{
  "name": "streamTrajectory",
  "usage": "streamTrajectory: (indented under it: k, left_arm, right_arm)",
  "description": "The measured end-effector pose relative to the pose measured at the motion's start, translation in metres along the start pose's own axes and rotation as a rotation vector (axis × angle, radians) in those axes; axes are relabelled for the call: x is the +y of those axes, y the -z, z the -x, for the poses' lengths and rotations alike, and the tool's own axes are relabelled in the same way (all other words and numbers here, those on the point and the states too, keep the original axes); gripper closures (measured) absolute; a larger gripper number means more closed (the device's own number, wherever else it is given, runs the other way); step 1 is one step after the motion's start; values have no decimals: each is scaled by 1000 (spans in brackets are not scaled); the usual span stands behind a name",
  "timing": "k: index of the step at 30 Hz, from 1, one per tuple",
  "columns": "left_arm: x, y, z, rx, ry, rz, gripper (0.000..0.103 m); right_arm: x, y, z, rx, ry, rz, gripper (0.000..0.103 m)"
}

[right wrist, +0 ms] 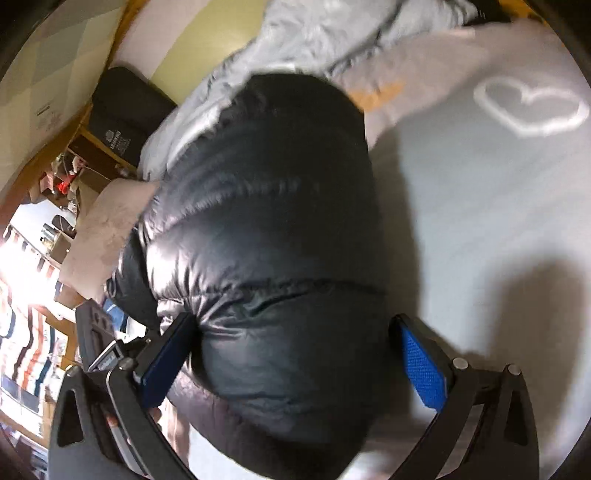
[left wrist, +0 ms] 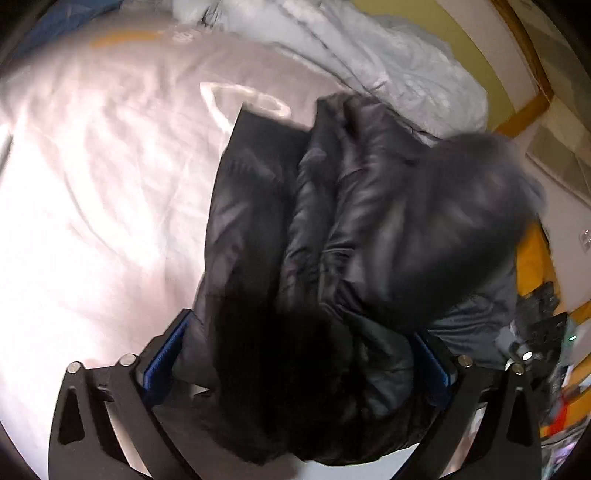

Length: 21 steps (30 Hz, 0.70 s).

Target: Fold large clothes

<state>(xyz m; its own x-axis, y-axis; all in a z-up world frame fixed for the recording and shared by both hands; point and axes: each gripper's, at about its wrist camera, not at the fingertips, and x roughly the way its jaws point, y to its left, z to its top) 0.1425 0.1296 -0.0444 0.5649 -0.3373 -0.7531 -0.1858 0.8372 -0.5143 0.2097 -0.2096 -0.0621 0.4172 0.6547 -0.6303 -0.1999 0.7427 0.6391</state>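
A black puffy down jacket [left wrist: 351, 229] lies bunched on a pale pink bed sheet [left wrist: 110, 184]. In the left wrist view my left gripper [left wrist: 299, 354] has its blue-padded jaws wide apart, with a thick fold of the jacket filling the gap between them. In the right wrist view the same jacket [right wrist: 266, 229] bulges between the jaws of my right gripper [right wrist: 295, 350], which also stand wide apart; the left pad touches the fabric and the right pad [right wrist: 421, 362] stands clear of it. The jacket's far end is motion blurred.
A crumpled light grey duvet [left wrist: 388, 62] lies at the head of the bed, also in the right wrist view [right wrist: 314, 33]. A white heart print [right wrist: 532, 107] marks the sheet. A wooden bed frame [left wrist: 528, 55], a black bag [right wrist: 125, 114] and cluttered shelves [right wrist: 55, 192] lie beside the bed.
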Motion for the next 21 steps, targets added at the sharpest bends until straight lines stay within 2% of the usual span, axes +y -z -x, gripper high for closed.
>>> streamTrajectory:
  k: [2,3,5,8,11,16,21]
  left_arm:
    - [-6,0,0,-1,2,-40,0]
    - [-8,-1,-1,11,29,-45,0]
    - [-15,-3,-2,35,100,-70,8]
    - [-36,-1,8,-5,95,-175,16]
    - [-61,1,18,-14,131,-229,22]
    - [-120,9,27,-55,182,-290,25]
    - [-193,12,10,-45,238,-347,27]
  right_arm:
    - [7,3,0,-29,19,41,0]
    - [14,4,1,-40,30,78,3]
    - [28,6,5,-46,60,146,16]
    - [35,-1,16,-53,74,168,28]
    - [35,-10,35,-71,95,170,29]
    - [28,-26,81,-108,155,197,29]
    - [3,-40,142,-183,231,218,29]
